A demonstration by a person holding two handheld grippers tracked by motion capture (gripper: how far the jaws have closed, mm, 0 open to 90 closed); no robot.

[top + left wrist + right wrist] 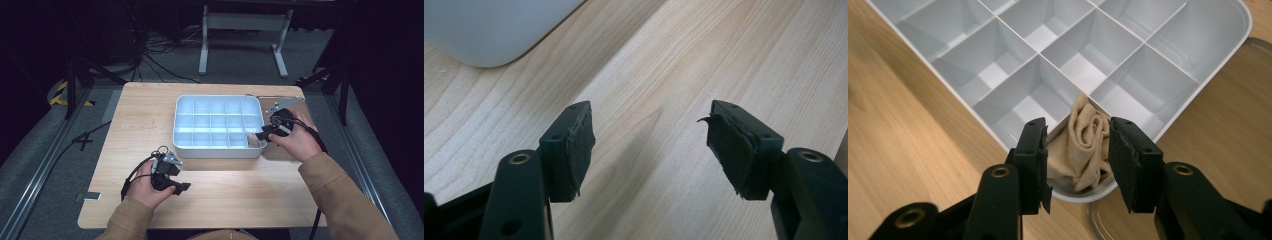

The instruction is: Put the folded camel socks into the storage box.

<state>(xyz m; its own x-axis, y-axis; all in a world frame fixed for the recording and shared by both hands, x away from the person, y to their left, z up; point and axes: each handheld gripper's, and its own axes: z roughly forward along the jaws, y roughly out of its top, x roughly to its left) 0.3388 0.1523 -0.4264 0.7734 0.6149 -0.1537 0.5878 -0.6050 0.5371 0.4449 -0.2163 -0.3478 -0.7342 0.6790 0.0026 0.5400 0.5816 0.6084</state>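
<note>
The right tool (1075, 152) squeezes a rolled tan cloth (1083, 142) above the white tray's (1198, 75) corner box, and the cloth could catch on the rim and slip out, while the left tool (649, 145) waits wide open with nothing in it.

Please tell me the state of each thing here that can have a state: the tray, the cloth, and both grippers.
Tray: on the table, lid off; one corner compartment holds the cloth, the others that show look empty.
Cloth: beige, rolled up, sitting in that corner compartment between the right gripper's jaws.
Left gripper: open, over bare table, holding nothing.
Right gripper: jaws on either side of the cloth; I cannot tell whether they grip it.
</note>
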